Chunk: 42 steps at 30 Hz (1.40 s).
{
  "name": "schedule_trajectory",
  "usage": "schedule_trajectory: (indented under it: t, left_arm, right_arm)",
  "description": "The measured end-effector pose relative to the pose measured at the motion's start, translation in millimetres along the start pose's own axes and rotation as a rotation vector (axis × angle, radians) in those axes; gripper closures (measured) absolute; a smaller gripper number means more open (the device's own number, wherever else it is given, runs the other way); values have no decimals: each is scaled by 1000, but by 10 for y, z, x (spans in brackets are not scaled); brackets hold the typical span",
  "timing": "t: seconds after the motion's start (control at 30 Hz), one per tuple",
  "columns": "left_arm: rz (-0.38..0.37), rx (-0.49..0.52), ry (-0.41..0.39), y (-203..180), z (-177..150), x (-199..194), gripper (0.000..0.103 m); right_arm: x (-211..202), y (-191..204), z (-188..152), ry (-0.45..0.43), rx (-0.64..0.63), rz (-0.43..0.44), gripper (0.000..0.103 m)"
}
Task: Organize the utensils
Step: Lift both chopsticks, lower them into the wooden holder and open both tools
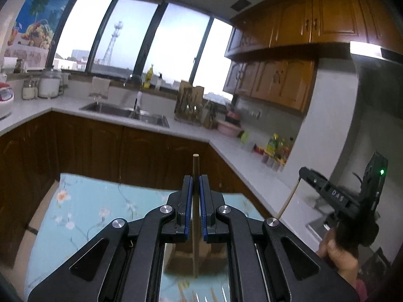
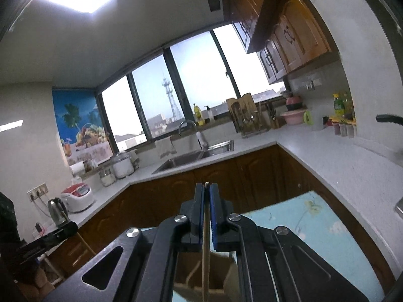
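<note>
- Left gripper (image 1: pixel 196 180) is clamped on a darker chopstick (image 1: pixel 195 166): jaws nearly closed, blue pads on both sides, tip poking well past the fingertips, shaft running back under the body.
- Right gripper (image 2: pixel 206 188) pinches a paler chopstick (image 2: pixel 206 224) the same way, but its tip sits about flush with the fingertips.
- Both tools are lifted and aimed at the far counter. Below and behind the jaws is a brown open container (image 1: pixel 187 256) on the floral cloth (image 1: pixel 83 209); likely the drop target, can't confirm.
- To do the step well, I'd say: tilt each stick tip-down over the container, bring the sticks parallel, get the lower end inside the rim before opening, and release one side at a time. Thin round sticks will probably roll in the pads, so no twisting.
- Only the left view shows the right tool from outside, off to its right, with the pale stick hanging below it, plus more utensils blurred at the bottom edge.
- Only the right view shows the left tool's tip at lower left, and the kettle (image 2: pixel 57 207) and rice cooker (image 2: pixel 78 196).
</note>
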<state>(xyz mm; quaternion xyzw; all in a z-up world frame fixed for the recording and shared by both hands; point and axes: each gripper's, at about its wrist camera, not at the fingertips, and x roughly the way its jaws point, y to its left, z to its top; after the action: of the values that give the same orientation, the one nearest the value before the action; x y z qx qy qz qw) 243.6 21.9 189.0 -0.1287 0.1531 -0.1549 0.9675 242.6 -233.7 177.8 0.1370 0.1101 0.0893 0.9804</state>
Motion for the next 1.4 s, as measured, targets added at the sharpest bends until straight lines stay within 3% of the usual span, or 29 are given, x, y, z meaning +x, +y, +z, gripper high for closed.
schedule_trajectory:
  t: [0.23, 0.67, 0.87, 1.3, 1.37, 1.4]
  left_arm:
    - [22, -28, -49, 75, 160, 388, 98]
    - [67, -80, 71, 357, -578, 1002, 98]
    - [46, -99, 90, 392, -696, 1021, 98]
    - [65, -66, 126, 349, -635, 1059, 97]
    - [70, -66, 145, 341, -622, 1072, 89]
    - [71, -68, 148, 338, -619, 1065, 78]
  right_arm:
    - [305, -5, 94, -64, -12, -33, 99]
    - [688, -274, -577, -5, 17, -59, 99]
    - [720, -363, -732, 49, 32, -70, 98]
    - [742, -417, -706, 94, 42, -80, 97]
    - [756, -440, -710, 103, 51, -71, 93]
    - [750, -454, -707, 104, 57, -66, 91]
